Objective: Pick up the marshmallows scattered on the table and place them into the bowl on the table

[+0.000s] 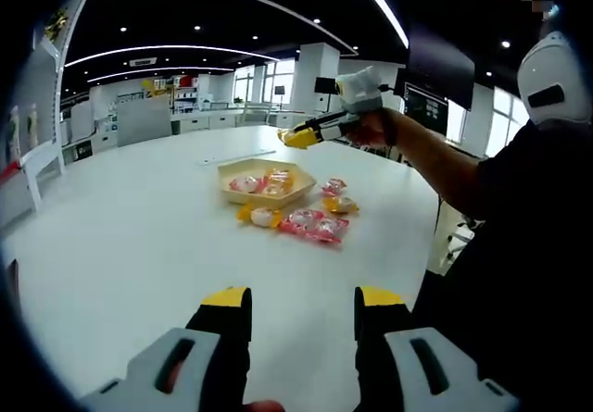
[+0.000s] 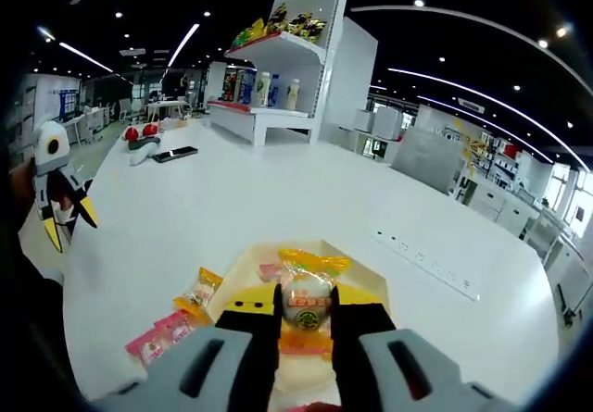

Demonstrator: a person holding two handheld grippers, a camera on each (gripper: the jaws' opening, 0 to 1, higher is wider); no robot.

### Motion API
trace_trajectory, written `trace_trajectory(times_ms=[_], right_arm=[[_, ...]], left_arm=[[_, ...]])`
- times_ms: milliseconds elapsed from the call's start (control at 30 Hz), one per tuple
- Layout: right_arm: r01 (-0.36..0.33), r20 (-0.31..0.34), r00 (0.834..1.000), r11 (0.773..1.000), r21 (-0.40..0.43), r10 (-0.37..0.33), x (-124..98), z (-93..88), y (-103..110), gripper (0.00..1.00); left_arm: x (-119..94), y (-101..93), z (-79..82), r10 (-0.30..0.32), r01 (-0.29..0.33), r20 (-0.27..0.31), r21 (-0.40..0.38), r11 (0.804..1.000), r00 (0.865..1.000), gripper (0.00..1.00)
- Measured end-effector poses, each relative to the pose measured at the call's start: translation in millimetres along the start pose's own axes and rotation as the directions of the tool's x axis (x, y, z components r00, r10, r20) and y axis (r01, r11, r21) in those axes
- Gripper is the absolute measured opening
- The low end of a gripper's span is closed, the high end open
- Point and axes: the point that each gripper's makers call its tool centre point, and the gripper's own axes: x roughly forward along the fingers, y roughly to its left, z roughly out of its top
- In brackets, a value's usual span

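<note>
A beige hexagonal bowl [image 1: 232,172] sits mid-table in the left gripper view, with wrapped marshmallows [image 1: 247,184] inside. Several more wrapped marshmallows [image 1: 315,225] lie on the table just beside it. My left gripper [image 1: 304,301] hangs open and empty over the near table, well short of the bowl. My right gripper [image 1: 301,137], held by a hand, hovers above the bowl's far side. In the right gripper view, that right gripper [image 2: 308,312] is shut on an orange-wrapped marshmallow [image 2: 308,301] directly over the bowl [image 2: 371,278]. Loose packets [image 2: 176,324] lie left of the bowl.
A white power strip [image 2: 426,262] lies on the table beyond the bowl. A phone [image 2: 174,154] and red items [image 2: 139,132] sit at the far end, near a stocked shelf [image 2: 278,60]. A person's arm [image 1: 445,167] reaches in from the right.
</note>
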Motion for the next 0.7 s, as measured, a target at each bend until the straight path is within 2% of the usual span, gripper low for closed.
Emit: trace_trajectory(times_ms=[233,700], right_arm=[[0.000,0.005,1.000,1.000,-0.009,0.001,3.4,5.5,-0.3,0.22],[0.028,0.000,1.000,1.000,-0.010,-0.028,19.1,8.0,-27.0,0.22]], left_arm=[[-1.5,-1.5,-0.2,-0.001,0.001,-0.002,0.000,1.000,1.000,0.45],[-2.3,-2.6,1.5,-0.004,0.004,-0.001,0.004,1.000,1.000,0.45]])
